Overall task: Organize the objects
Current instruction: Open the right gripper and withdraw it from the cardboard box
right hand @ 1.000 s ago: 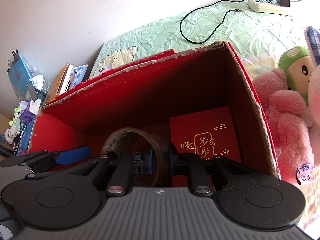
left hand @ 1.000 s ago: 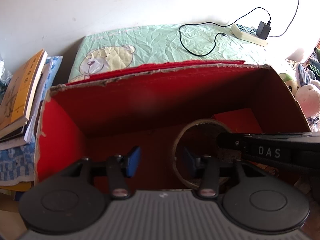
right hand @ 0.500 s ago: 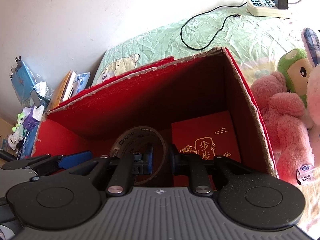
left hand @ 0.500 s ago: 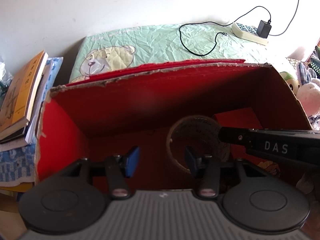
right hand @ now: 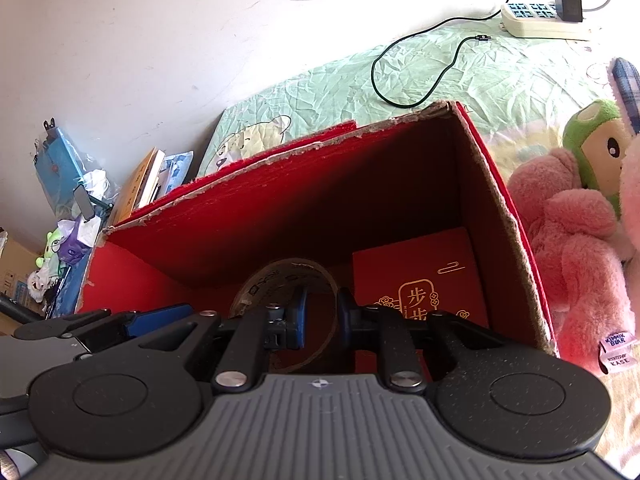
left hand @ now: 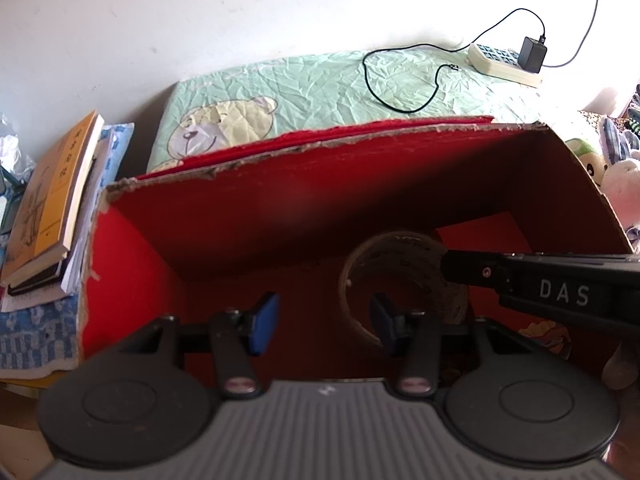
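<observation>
Bedding (left hand: 320,84) in pale green is spread behind the red box (left hand: 132,264), a white wall beyond. Inside the box, the tape roll (right hand: 280,276) is pinched at its band by the right gripper (right hand: 322,312). The left gripper (left hand: 324,326) is held spread, empty.

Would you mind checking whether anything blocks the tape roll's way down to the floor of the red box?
Nothing visible does: the right claw holds the tape roll inside the red box, beside the red packet.
</observation>
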A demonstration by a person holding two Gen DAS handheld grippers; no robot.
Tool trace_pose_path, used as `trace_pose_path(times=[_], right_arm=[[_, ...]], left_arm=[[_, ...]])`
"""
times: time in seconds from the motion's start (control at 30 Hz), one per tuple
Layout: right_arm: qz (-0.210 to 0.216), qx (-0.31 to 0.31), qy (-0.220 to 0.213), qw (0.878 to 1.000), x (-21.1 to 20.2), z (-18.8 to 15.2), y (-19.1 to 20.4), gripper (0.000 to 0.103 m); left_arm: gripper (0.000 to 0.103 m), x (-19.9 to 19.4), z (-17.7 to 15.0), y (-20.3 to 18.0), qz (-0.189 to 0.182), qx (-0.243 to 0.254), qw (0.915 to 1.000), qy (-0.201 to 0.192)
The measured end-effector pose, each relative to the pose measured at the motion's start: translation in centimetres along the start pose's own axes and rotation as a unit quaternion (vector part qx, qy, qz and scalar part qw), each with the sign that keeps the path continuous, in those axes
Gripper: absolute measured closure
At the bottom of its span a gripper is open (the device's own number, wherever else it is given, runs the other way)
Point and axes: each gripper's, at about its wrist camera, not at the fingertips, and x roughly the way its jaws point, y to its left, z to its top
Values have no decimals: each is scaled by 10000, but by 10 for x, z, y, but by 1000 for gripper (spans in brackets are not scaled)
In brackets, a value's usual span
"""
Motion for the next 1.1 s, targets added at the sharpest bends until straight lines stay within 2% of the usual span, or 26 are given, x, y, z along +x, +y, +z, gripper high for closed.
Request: trace_pose_path(times=[0.53,1.1], right_arm=[[51,-15,-35,10000,0,0,-1,84],[-80,-174,-400,9990,-7,-6,4,84]], left_arm=[[43,-3,1,-2,243,14,9997,-91],[42,-7,-3,-6,641,79,9975,-271]])
